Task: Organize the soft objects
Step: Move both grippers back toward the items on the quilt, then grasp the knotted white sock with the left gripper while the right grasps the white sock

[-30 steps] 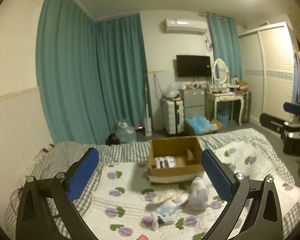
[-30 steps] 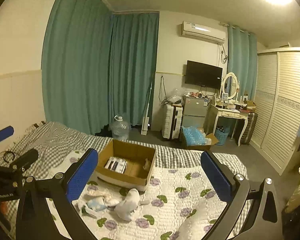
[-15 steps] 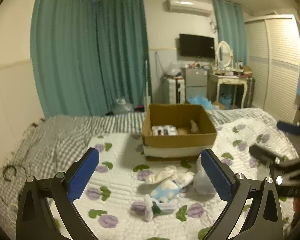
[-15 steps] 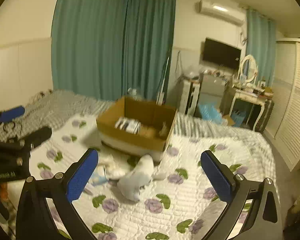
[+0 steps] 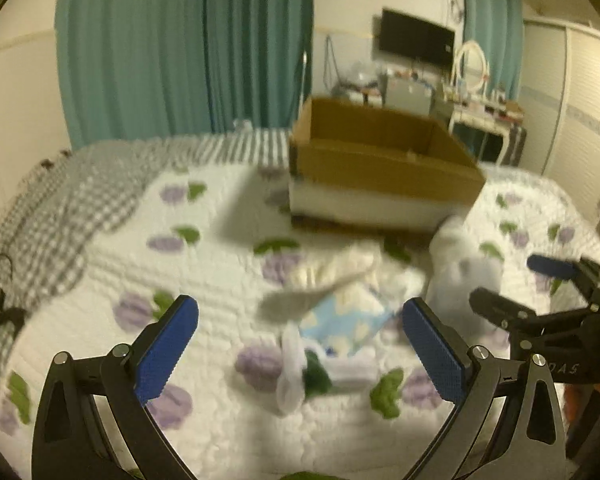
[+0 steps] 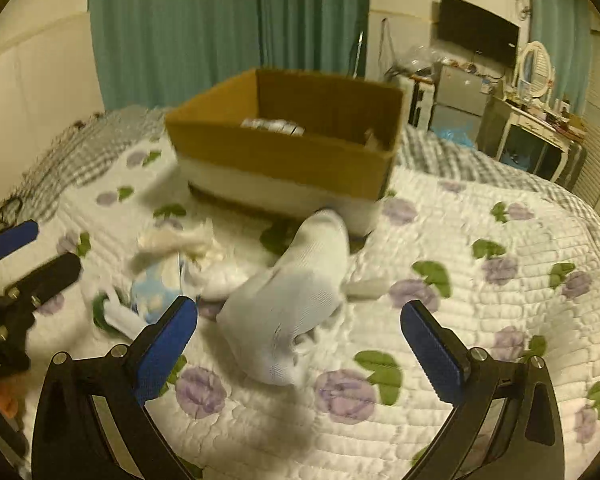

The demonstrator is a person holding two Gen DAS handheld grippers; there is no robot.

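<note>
From the left wrist we see our left hand-held gripper (image 5: pixel 300 340) with jaws wide apart and nothing between them, over a blurred heap of small socks (image 5: pixel 340 316) on the quilt (image 5: pixel 100 280), one pale blue with white spots, just before the box (image 5: pixel 380 164). From the right wrist our right hand-held gripper (image 6: pixel 299 342) is likewise spread and bare above a white mesh sock (image 6: pixel 292 300), lying bunched with its far end touching the box's near corner.
</note>
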